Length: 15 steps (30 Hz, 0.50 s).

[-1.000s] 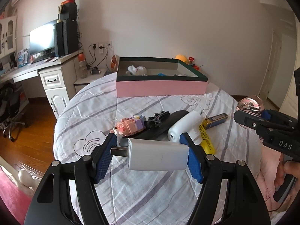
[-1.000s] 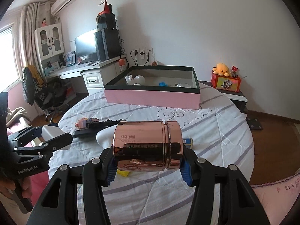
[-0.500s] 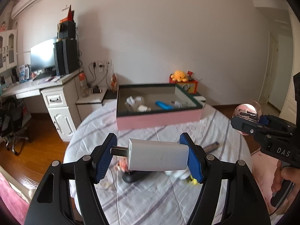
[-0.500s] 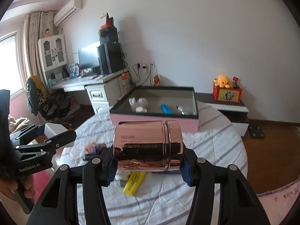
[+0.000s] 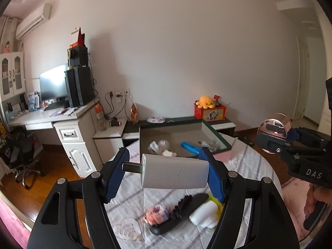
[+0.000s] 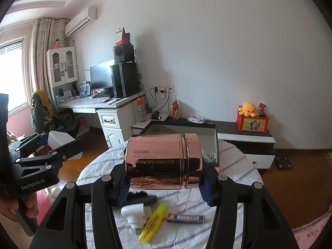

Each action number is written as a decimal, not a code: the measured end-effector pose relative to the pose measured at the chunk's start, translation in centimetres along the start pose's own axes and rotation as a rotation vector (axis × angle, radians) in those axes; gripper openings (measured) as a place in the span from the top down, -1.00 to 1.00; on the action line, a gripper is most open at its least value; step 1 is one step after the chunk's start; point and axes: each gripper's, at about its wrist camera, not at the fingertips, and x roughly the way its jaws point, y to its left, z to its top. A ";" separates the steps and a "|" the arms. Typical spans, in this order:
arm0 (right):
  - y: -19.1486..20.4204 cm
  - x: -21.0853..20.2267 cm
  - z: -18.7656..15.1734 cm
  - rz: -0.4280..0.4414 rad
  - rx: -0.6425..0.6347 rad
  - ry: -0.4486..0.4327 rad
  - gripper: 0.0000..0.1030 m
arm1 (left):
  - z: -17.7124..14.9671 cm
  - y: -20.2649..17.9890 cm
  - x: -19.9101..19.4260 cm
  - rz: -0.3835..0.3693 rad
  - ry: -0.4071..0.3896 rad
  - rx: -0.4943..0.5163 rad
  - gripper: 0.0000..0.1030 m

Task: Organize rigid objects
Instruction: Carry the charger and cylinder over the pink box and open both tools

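Note:
My left gripper (image 5: pixel 166 175) is shut on a white plug adapter (image 5: pixel 175 171), held sideways high above the round table (image 5: pixel 255 166). A shiny rose-gold cream jar (image 6: pixel 164 158) lies on its side between the blue pads of my right gripper (image 6: pixel 164 184), which is shut on it. Ahead stands the pink box with a dark green rim (image 5: pixel 216 133), holding a blue item (image 5: pixel 189 147) and some white and clear pieces. Each gripper shows in the other's view: the right gripper (image 5: pixel 278 140) with the jar, the left gripper (image 6: pixel 54 145) with the adapter.
On the striped cloth below lie a black hairbrush (image 5: pixel 178 213), a pastel brick toy (image 5: pixel 154 215), a white charger (image 6: pixel 134 212), a yellow highlighter (image 6: pixel 153 224) and a small blue-and-gold box (image 6: pixel 185 217). A desk with a monitor (image 5: pixel 54 85) stands left, a low cabinet with an orange plush (image 6: pixel 248 109) behind.
Both grippers have risen well above the table with their loads still held. The loose items now sit lower in view, and the inside of the box shows.

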 end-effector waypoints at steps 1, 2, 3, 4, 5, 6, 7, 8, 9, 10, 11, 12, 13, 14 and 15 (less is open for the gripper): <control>0.0 0.3 0.3 0.002 -0.003 -0.002 -0.09 | 0.3 0.1 0.1 0.002 -0.002 0.003 -0.37; -0.1 0.4 0.4 0.004 -0.005 -0.001 -0.09 | 0.6 0.2 0.3 0.002 -0.005 0.005 -0.37; -0.1 0.8 0.6 0.010 -0.008 -0.001 -0.09 | 0.9 0.2 0.6 0.000 -0.006 0.010 -0.37; -0.3 1.1 0.8 0.014 -0.009 -0.001 -0.09 | 1.2 0.3 1.0 0.002 -0.008 0.015 -0.37; -0.4 1.6 1.1 0.016 -0.010 0.000 -0.09 | 1.5 0.3 1.4 0.005 -0.007 0.021 -0.37; -0.6 2.1 1.3 0.016 -0.014 0.003 -0.09 | 1.7 0.3 1.9 0.007 -0.005 0.028 -0.37; -0.7 2.4 1.5 0.016 -0.016 0.005 -0.09 | 2.1 0.4 2.6 0.007 -0.005 0.036 -0.37; -0.9 3.1 1.8 0.016 -0.019 0.011 -0.09 | 2.3 0.4 3.3 0.006 0.000 0.044 -0.37; -1.2 3.6 2.1 0.017 -0.021 0.015 -0.09 | 2.6 0.4 3.8 0.006 0.005 0.051 -0.37; -1.4 4.4 2.5 0.021 -0.025 0.023 -0.09 | 2.9 0.3 4.6 0.005 0.011 0.062 -0.37; -1.8 5.2 2.7 0.022 -0.025 0.034 -0.09 | 3.2 0.3 5.5 -0.001 0.017 0.068 -0.37; -2.1 6.0 3.0 0.021 -0.025 0.046 -0.09 | 3.4 0.4 6.3 -0.012 0.025 0.070 -0.37; -2.4 6.8 3.3 0.018 -0.028 0.054 -0.09 | 3.7 0.6 7.5 -0.027 0.039 0.068 -0.37; -2.7 7.5 3.4 0.016 -0.031 0.061 -0.09 | 4.0 0.7 8.7 -0.038 0.050 0.067 -0.37; -3.1 8.6 3.7 0.016 -0.031 0.081 -0.09 | 4.4 0.9 10.1 -0.046 0.065 0.071 -0.37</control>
